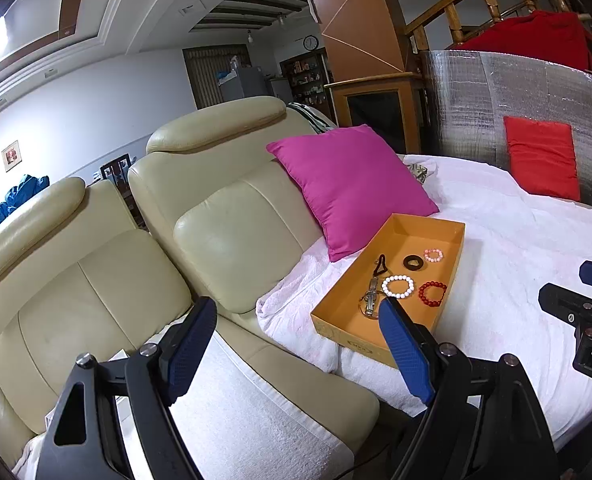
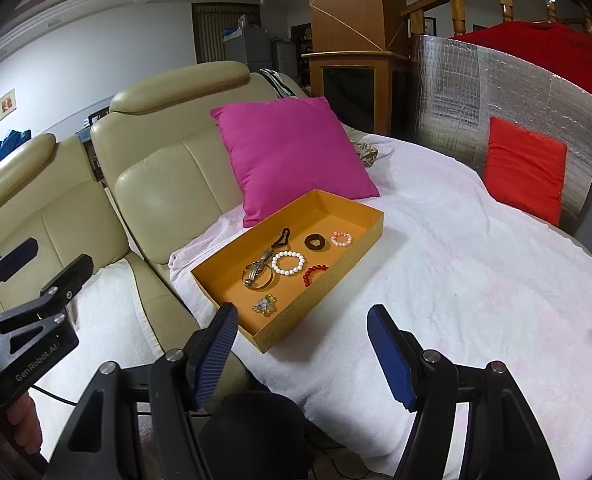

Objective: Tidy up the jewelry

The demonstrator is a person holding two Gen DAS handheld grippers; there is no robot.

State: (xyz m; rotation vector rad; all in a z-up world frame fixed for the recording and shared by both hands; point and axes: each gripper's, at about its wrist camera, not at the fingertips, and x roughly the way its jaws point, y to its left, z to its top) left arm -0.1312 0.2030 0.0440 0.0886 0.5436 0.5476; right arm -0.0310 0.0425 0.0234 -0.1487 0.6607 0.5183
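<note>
Both your grippers, left and right, hang with fingers spread, holding nothing. The bracelets already lie in the tray at 12 o'clock, so reach there next.

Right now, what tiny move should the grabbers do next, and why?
Probably nothing much: ease both back. The left gripper and right gripper are open and empty, short of the orange tray. The white bead bracelet, red bead bracelet, pink bead bracelet, dark ring and watch already lie inside it, and no jewelry shows on the white towel.
</note>
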